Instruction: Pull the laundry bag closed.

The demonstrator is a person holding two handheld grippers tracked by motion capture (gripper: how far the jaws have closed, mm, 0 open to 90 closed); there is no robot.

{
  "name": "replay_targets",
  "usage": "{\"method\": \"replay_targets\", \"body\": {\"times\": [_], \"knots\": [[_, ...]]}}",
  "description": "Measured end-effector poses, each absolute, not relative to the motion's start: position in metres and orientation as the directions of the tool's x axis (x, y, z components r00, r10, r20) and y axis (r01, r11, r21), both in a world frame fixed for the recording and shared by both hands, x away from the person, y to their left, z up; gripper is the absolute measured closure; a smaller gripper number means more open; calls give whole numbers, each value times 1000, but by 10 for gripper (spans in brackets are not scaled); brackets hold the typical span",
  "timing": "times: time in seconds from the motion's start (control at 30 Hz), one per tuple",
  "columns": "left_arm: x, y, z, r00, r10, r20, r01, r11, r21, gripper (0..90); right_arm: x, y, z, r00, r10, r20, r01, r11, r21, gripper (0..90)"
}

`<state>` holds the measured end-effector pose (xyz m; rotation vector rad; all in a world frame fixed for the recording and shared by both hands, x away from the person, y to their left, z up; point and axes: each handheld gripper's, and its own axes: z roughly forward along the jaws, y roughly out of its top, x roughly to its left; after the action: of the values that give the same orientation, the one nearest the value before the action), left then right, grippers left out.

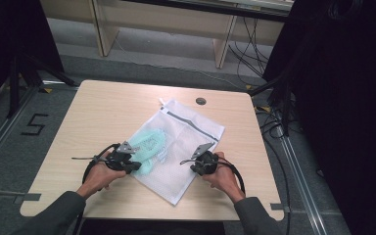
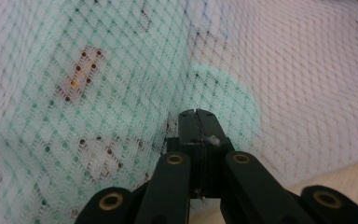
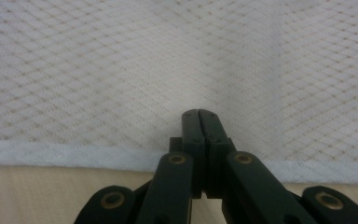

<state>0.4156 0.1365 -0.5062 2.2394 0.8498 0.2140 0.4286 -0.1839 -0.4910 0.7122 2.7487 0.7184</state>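
A white mesh laundry bag (image 1: 186, 142) lies slantwise on the wooden table (image 1: 103, 112), with a mint green cloth (image 1: 149, 144) inside its left part. At the bag's left edge, my left gripper (image 1: 129, 164) is shut, pinching a fold of the mesh over the green cloth (image 2: 121, 93); a bit of white shows at its tips (image 2: 196, 114). My right gripper (image 1: 198, 166) sits at the bag's near right edge. Its jaws are shut, tips (image 3: 199, 114) over the mesh just past the white hem (image 3: 74, 156), with no fabric seen between them.
A small dark round disc (image 1: 200, 101) sits in the table near the far edge. A grey zip strip (image 1: 186, 120) runs along the bag's far end. Black stands and cables (image 1: 274, 112) crowd the floor to the right. Bare wood lies left of the bag.
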Motion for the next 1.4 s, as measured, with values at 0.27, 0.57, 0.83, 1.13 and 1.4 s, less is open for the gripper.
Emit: {"method": "replay_targets", "body": {"times": [0.27,0.57,0.83,1.13,1.4], "knots": [[427,140,-506,739,669,-77,531,-509,678,897,417,-175,-490,-880,471,-62,382,780,496,900],[437,144,-507,723,689,-51,528,-503,685,897,403,-157,-491,-912,408,-46,334,803,494,900],[447,145,-507,725,689,-24,511,-514,688,897,393,-144,-491,-932,361,-33,298,815,497,900],[456,144,-508,719,695,9,496,-523,693,897,385,-132,-493,-947,319,-28,259,815,519,900],[447,143,-495,720,694,-13,477,-482,735,897,401,-165,-471,-894,447,-45,335,730,596,900]]}}
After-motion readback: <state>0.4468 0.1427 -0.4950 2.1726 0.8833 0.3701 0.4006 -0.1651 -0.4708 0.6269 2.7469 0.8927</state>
